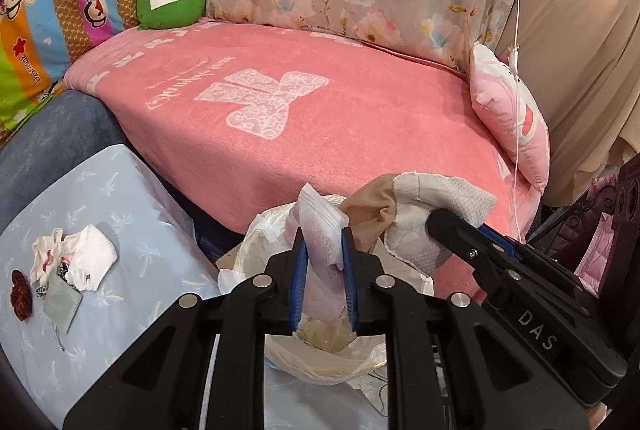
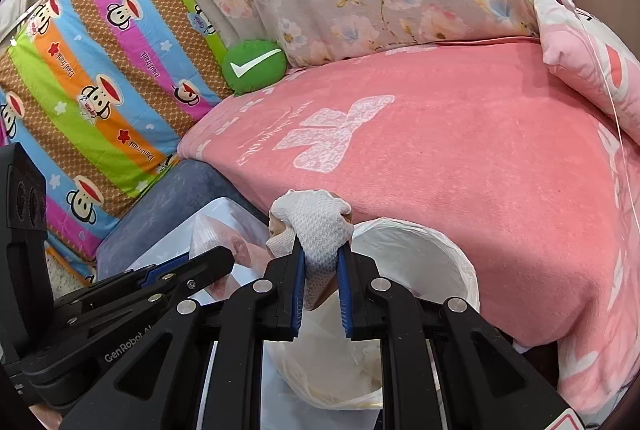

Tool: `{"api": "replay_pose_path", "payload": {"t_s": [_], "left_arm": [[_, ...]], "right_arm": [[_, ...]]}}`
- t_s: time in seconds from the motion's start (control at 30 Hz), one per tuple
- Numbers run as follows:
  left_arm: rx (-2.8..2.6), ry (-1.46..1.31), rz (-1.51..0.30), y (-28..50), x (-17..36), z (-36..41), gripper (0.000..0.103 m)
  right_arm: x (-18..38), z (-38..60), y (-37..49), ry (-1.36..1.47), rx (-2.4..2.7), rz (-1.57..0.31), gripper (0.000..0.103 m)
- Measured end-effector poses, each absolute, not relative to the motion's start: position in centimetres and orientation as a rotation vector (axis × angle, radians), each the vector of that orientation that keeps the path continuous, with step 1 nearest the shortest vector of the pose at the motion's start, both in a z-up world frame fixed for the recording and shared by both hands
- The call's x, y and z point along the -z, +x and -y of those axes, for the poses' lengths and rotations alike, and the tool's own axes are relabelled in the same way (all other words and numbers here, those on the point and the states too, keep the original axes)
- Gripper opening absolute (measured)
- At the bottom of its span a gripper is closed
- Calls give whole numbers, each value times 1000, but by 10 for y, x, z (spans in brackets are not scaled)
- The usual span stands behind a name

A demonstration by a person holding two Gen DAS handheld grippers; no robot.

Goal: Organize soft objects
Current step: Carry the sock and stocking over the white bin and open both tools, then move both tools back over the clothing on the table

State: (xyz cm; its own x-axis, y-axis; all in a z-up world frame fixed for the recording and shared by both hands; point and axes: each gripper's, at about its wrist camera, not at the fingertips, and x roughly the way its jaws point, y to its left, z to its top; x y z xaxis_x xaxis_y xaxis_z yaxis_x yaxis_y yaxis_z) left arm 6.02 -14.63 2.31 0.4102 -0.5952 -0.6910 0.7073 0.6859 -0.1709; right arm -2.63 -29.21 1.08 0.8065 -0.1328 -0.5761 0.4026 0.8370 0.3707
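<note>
Left gripper (image 1: 324,250) fingers squeezing a clear plastic bag (image 1: 320,226), right gripper (image 2: 322,262) fingers squeezing a white sock (image 2: 316,226), both over the white bin bag (image 2: 424,250)

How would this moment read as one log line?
left claw: shut on clear pouch | right claw: shut on white sock | both above white bag

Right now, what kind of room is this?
Probably a bedroom or living room at home: there is a pink fleecy blanket spread over a soft seat or bed, a round green cushion with a white tick, and a striped cartoon-monkey sheet hanging behind.
</note>
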Motion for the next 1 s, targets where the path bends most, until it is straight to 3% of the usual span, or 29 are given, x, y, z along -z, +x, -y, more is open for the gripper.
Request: {"api": "replay_pose_path", "payload": {"t_s": [0.13, 0.2, 0.33, 0.43, 0.7, 1.0], "left_arm": [[830, 154, -795, 61, -23, 149, 17], [824, 152, -801, 62, -22, 151, 24], [800, 133, -793, 63, -22, 150, 57], [786, 124, -787, 65, -23, 149, 65], [754, 101, -810, 71, -19, 143, 65], [737, 86, -813, 74, -18, 135, 65]], "right_arm": [[-8, 296, -27, 510, 306, -570, 14], [-6, 298, -27, 512, 309, -571, 17], [-5, 300, -27, 516, 317, -568, 19], [-3, 300, -28, 520, 321, -568, 21], [-3, 296, -27, 515, 317, -567, 29], [-2, 291, -20, 506, 299, -576, 29]]}}
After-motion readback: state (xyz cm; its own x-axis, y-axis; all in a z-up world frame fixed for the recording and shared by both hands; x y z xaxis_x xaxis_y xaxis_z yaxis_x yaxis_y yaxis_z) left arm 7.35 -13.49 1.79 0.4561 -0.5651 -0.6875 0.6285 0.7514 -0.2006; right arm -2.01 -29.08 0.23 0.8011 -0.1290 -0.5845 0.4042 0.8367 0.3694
